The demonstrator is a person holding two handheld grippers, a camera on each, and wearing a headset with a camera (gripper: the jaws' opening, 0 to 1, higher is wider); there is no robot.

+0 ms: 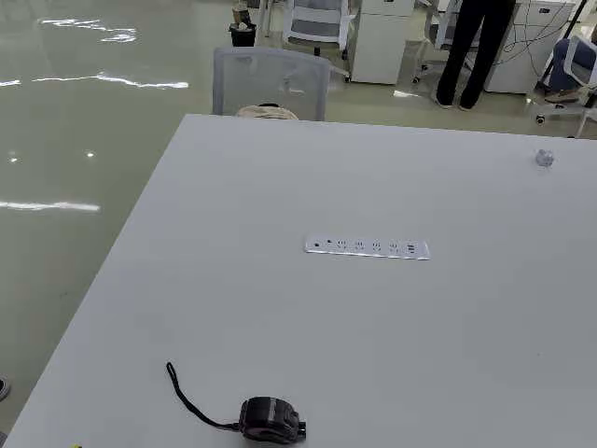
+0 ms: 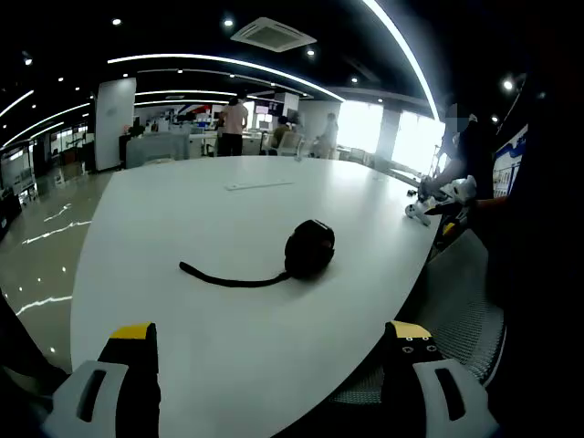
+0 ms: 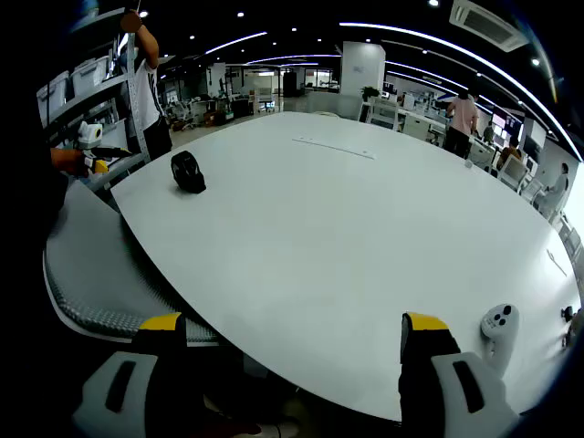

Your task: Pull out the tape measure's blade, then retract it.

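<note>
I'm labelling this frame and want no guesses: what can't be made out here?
- Black tape measure: blade tip and lock button are too small and dark in the head view, and just as indistinct in both gripper views.
- Small clear round object at the far side of the white table: blurred in the head view, so it can't be identified.
- White power strip: socket markings are too small in the head view.
</note>
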